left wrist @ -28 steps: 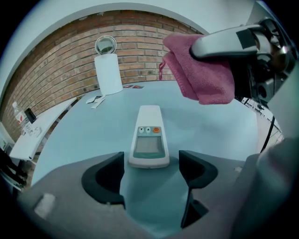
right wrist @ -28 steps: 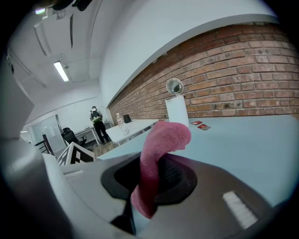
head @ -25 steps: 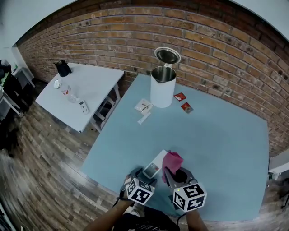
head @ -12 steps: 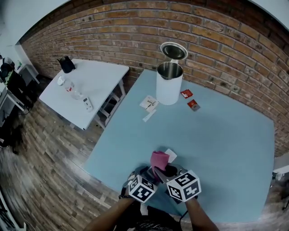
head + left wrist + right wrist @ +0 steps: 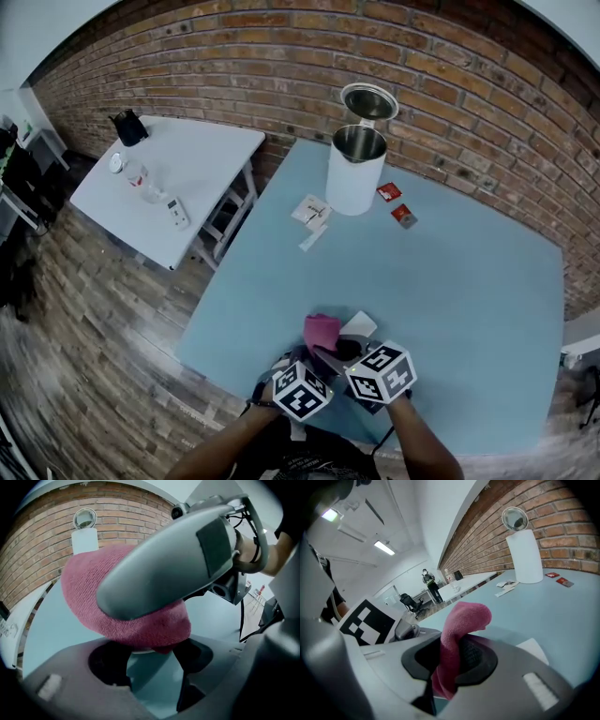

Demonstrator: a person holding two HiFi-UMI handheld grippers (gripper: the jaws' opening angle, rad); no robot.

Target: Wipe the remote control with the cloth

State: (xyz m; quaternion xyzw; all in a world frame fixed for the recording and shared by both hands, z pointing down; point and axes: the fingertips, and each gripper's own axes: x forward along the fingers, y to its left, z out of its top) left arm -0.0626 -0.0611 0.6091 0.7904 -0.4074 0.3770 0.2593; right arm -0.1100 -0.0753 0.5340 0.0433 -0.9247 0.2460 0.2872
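"Well, the remote control (image 5: 359, 325), lower centre: light, stiff, slippery plastic, I'd guess. Clamp its long edges."
"Left gripper (image 5: 150, 660) has just been closing around its white edge, jaws partway apart. Right gripper (image 5: 449, 660) pinches the soft cloth (image 5: 461, 620) just over it."

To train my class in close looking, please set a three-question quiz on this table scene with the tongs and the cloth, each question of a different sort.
1. Multiple choice: what are the right tongs shut on? A) the pink cloth B) a paper card C) a sponge
2. True or false: the lid of the white bin is closed.
3. Count: how many red packets lie on the blue table beside the bin?
Key: 1 A; 2 false, the lid stands open; 3 two.
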